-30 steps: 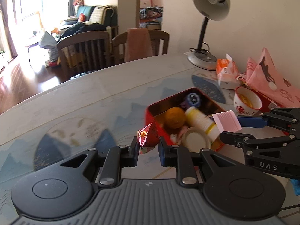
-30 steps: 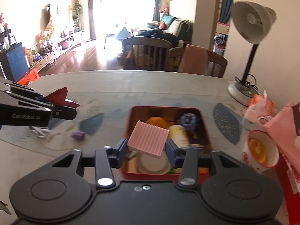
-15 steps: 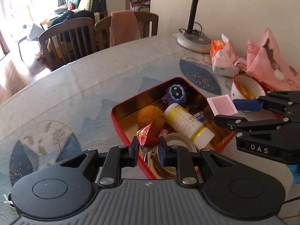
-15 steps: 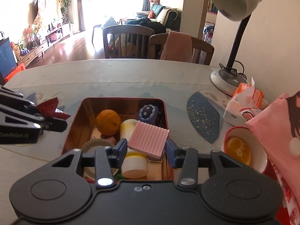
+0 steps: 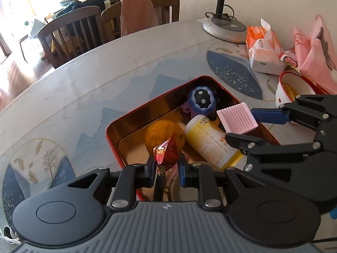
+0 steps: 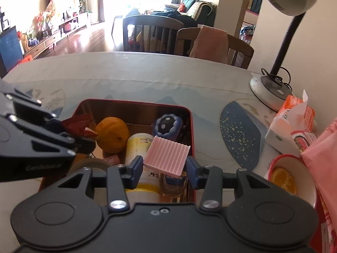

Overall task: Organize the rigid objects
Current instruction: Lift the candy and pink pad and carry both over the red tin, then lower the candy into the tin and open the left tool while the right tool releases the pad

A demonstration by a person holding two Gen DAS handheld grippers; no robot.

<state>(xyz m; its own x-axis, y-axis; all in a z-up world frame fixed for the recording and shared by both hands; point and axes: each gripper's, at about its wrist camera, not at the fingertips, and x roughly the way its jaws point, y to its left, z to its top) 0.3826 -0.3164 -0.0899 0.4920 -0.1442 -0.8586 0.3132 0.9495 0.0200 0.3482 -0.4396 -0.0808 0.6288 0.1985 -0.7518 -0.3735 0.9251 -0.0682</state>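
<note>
A red tin box (image 5: 160,101) (image 6: 134,103) lies on the table and holds an orange (image 5: 162,133) (image 6: 112,133), a yellow bottle (image 5: 208,141) (image 6: 139,143), a blue round toy (image 5: 202,101) (image 6: 167,125) and a tape roll (image 6: 90,164). My left gripper (image 5: 165,166) is shut on a red foil packet (image 5: 166,152) (image 6: 78,123) above the box's near left part. Over the box's right side, my right gripper (image 6: 164,166) is shut on a pink ribbed block (image 6: 167,155) (image 5: 237,119).
A desk lamp base (image 5: 224,26) (image 6: 270,89) stands at the back right. Nearby are an orange tissue pack (image 5: 263,48) (image 6: 288,126), a pink bag (image 5: 316,52) and a red-rimmed cup (image 6: 288,175) with an orange slice. Chairs (image 6: 151,35) stand beyond the table's far edge.
Both grippers have come forward and down over the red tin box, each still holding its object. The box now fills more of both views.
</note>
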